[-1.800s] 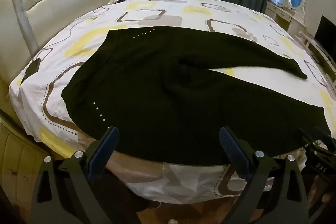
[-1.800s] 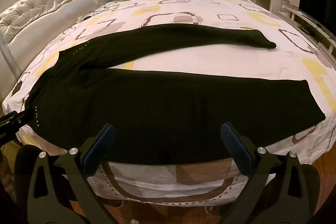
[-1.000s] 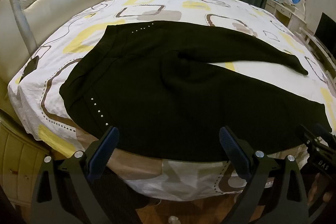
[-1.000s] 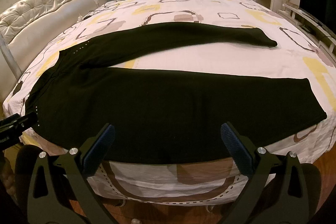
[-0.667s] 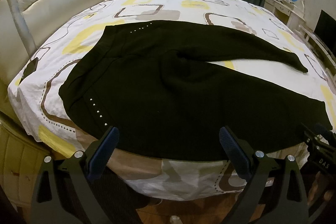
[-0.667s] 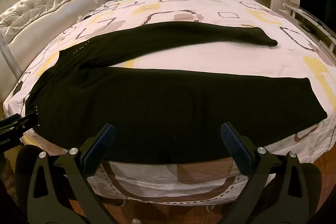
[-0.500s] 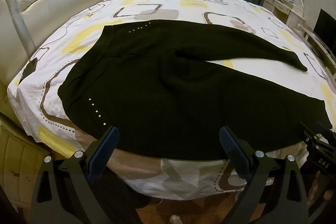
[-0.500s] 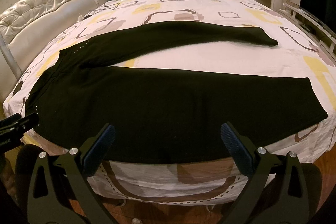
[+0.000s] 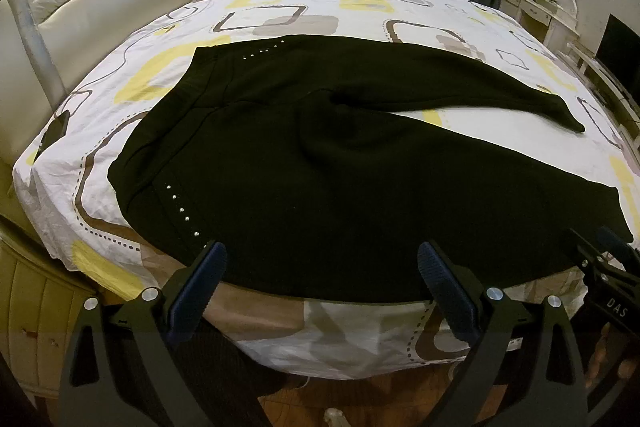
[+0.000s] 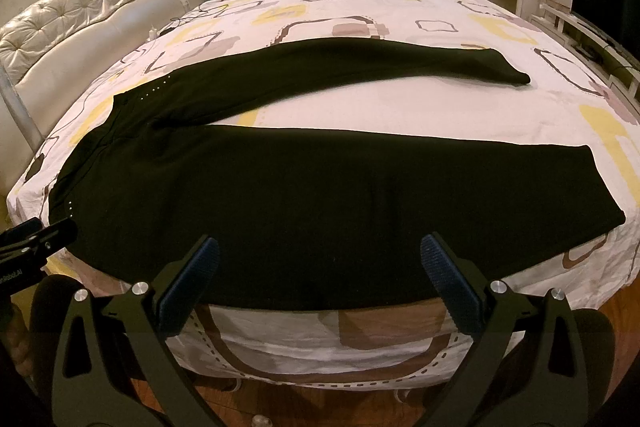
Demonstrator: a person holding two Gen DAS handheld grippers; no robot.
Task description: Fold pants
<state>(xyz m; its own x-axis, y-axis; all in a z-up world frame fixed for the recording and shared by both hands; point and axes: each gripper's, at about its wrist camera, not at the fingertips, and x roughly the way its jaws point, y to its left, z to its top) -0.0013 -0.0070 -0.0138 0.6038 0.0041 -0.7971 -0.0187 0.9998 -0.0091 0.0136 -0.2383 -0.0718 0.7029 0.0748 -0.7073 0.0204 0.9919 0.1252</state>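
Barely anything has changed: on the bed (image 9: 360, 7) the pants (image 10: 248, 195) lie flat as before, legs splayed, nothing folded yet. At its near edge, left gripper (image 9: 320, 291) and right gripper (image 10: 320, 287) hover wide open, empty.

Left gripper (image 9: 320, 269) view drifted slightly: pants (image 9: 320, 167) waistband now sits a bit lower and more centred in frame, more bed (image 9: 60, 155) edge visible at left. In the right wrist view, the pants (image 10: 280, 195) near leg crept marginally down-frame. Garment layout itself shows no shift; movement is camera-side only.
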